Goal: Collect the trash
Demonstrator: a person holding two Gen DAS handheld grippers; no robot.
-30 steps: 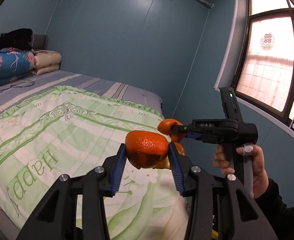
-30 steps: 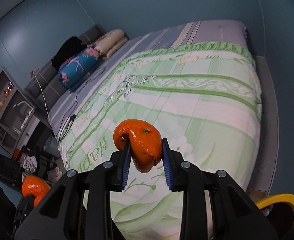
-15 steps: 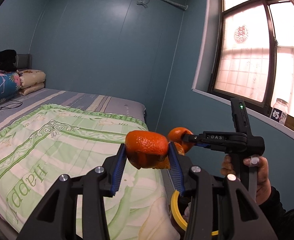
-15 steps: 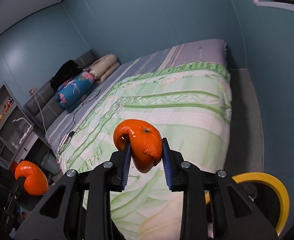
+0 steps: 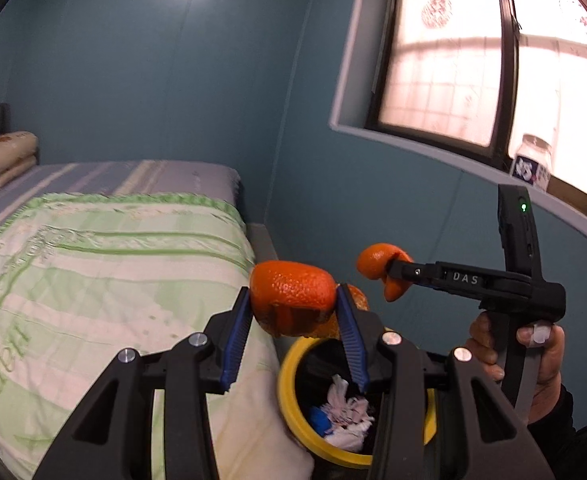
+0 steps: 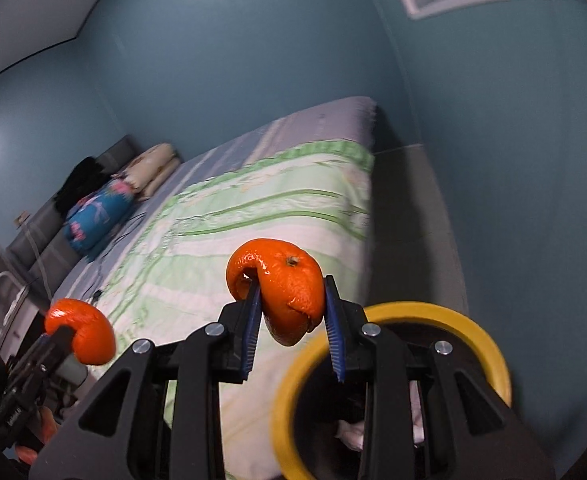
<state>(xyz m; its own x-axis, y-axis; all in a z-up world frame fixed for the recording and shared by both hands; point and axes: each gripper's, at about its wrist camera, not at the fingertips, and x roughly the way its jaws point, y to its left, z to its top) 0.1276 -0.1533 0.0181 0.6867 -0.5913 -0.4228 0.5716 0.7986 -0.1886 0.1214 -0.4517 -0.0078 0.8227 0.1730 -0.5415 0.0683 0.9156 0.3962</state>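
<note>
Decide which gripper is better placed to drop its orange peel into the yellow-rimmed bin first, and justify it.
Probably the left. In its own view the left gripper holds its orange peel right above the bin, while the right gripper and its peel sit farther beyond it.

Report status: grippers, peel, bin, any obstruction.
Left gripper shut on orange peel. Right gripper shut on second peel. Yellow-rimmed bin just below, beside bed, tissues inside. Nothing in the way.
</note>
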